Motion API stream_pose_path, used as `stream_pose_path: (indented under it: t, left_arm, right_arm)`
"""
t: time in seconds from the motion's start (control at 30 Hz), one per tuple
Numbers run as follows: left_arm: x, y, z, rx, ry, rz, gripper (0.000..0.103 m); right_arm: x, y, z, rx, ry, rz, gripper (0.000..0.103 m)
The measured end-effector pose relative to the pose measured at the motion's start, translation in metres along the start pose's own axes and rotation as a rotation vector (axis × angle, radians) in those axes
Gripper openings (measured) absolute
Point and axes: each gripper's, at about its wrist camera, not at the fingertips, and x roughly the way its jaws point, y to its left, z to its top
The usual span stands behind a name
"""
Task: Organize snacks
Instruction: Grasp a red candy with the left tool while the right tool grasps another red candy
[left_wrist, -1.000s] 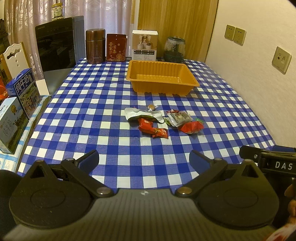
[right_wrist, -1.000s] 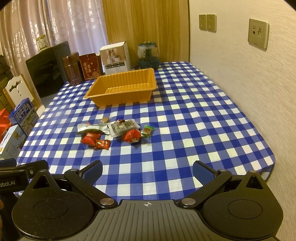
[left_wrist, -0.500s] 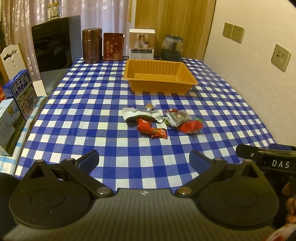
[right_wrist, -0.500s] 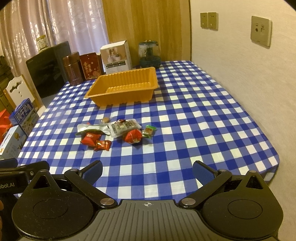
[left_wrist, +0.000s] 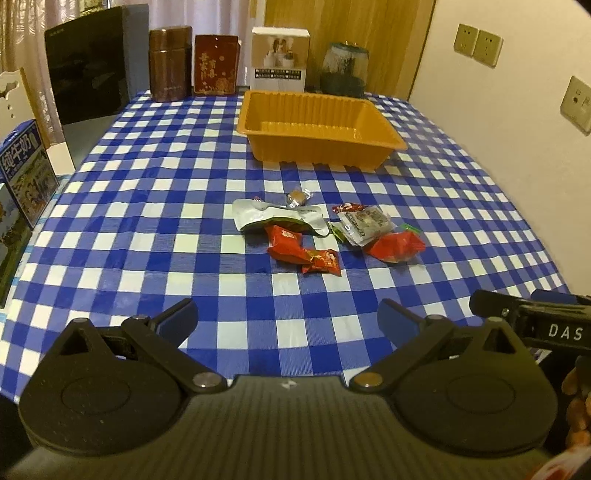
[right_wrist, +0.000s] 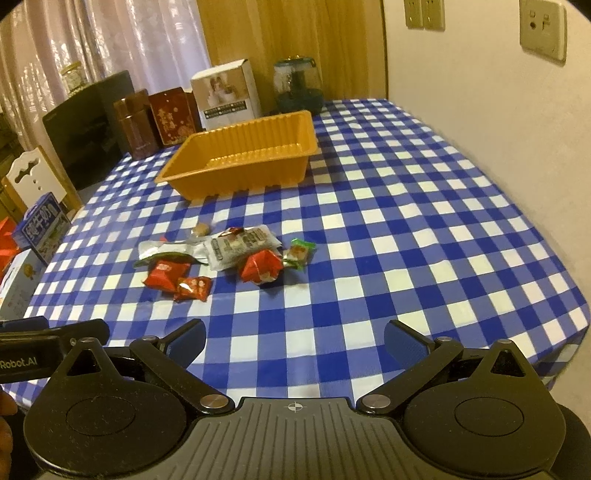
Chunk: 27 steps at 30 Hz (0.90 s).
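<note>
Orange tray (left_wrist: 380, 127) sits empty mid-table; snack packets (left_wrist: 325, 232) lie clustered just in front. Your left gripper (left_wrist: 286, 319) and right gripper (right_wrist: 293, 338) hover spread wide, holding nothing.

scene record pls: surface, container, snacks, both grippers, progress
surface: table with blue-white checked cloth
container: orange tray, empty, beyond the snacks
snacks: loose cluster mid-table; silver pouch, red packets, clear wrapped bar, red pouch, green candy, small brown sweet
left gripper: open, empty, short of the snacks
right gripper: open, empty, short of the snacks
progress: nothing in tray yet
</note>
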Motion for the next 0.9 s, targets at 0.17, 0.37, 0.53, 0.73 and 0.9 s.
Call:
stream_pose_path:
  t: [0.17, 0.37, 0.53, 0.73, 0.9]
  left_arm:
    - [0.024, 0.000, 0.006, 0.017, 0.015, 0.001, 0.102]
    - [0.053, 0.003, 0.012, 0.044, 0.016, -0.007, 0.096]
    - [0.079, 0.009, 0.017, 0.056, 0.015, -0.018, 0.091]
    - [0.102, 0.017, 0.025, 0.052, -0.006, -0.043, 0.080]
    - [0.116, 0.019, 0.034, 0.042, -0.014, -0.092, 0.067]
  right_arm:
    - [0.021, -0.008, 0.004, 0.027, 0.003, 0.011, 0.102]
    - [0.043, -0.014, 0.008, 0.038, -0.008, 0.032, 0.095]
    - [0.065, -0.013, 0.011, 0.021, -0.009, 0.040, 0.087]
    - [0.084, -0.007, 0.015, -0.011, -0.038, 0.060, 0.074]
    - [0.096, 0.003, 0.019, -0.050, -0.054, 0.068, 0.066]
